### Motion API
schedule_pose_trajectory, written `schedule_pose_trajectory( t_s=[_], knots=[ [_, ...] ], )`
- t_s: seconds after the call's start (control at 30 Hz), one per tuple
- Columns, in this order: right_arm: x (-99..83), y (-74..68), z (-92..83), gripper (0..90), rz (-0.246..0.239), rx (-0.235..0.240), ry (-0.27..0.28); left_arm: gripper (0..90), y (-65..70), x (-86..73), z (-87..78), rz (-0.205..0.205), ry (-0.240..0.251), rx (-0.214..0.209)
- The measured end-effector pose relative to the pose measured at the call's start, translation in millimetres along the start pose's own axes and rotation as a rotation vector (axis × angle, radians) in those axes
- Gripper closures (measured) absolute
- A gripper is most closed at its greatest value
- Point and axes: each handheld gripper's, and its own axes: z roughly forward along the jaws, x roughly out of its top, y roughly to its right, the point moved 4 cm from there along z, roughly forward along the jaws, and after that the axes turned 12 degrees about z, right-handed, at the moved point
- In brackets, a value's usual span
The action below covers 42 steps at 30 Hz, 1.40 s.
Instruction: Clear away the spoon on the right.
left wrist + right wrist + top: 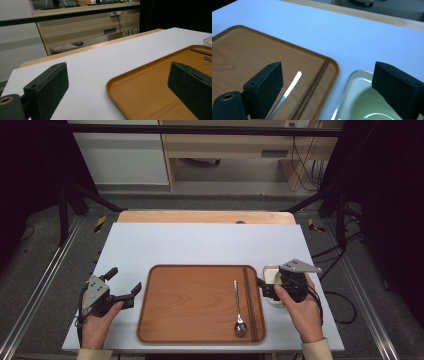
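Right gripper (261, 287): jaws wide, empty, above metal dish (352, 100) beside tray (165, 320). Left gripper (122, 285): wide, empty. Advised: straddle dish rim squarely before closing.

The whole table (210, 245) is seen from above and in front by the high view. The 2 gripper views are set low and close, the left aimed across the tray (150, 85), the right at its right edge (322, 62), so the tray's shared.
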Motion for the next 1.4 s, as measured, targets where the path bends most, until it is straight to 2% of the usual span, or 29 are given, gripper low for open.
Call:
schedule_pose_trajectory(
  t_s=[0.17, 0.4, 0.5, 0.8, 1.03, 1.13, 1.23, 1.4],
  knots=[
    [3.7, 16.0, -12.4, 15.3, 0.007, -0.038, 0.033, 3.0, -1.3, -0.6, -0.7, 0.003, -0.002, 0.006],
    [5.1, 28.4, -21.3, 16.9, -0.04, -0.078, 0.077, 3.0, -0.7, 0.1, -0.6, -0.003, 0.002, 0.002],
    [3.3, 34.8, -23.1, 16.9, -0.032, -0.086, 0.048, 3.0, -0.1, 0.3, -0.4, -0.001, 0.001, 0.0],
    [-2.6, 62.6, -29.6, 16.9, 0.033, -0.145, 0.045, 3.0, -0.3, -0.6, -0.1, 0.0, -0.001, 0.0],
    [-14.3, 88.7, -31.3, 19.6, 0.117, -0.186, 0.02, 3.0, 0.3, -1.1, 0.4, -0.001, -0.003, -0.001],
    [-17.3, 95.8, -29.5, 16.9, 0.142, -0.189, 0.009, 3.1, 0.5, -1.0, 0.6, 0.0, -0.004, -0.001],
    [-20.5, 103.4, -28.6, 15.2, 0.177, -0.212, -0.005, 3.1, 0.9, -1.4, 0.9, 0.002, -0.007, -0.004],
    [-26.4, 114.1, -28.8, 20.4, 0.224, -0.226, -0.014, 3.2, 0.5, -1.6, 1.0, -0.001, -0.008, -0.001]
  ],
)
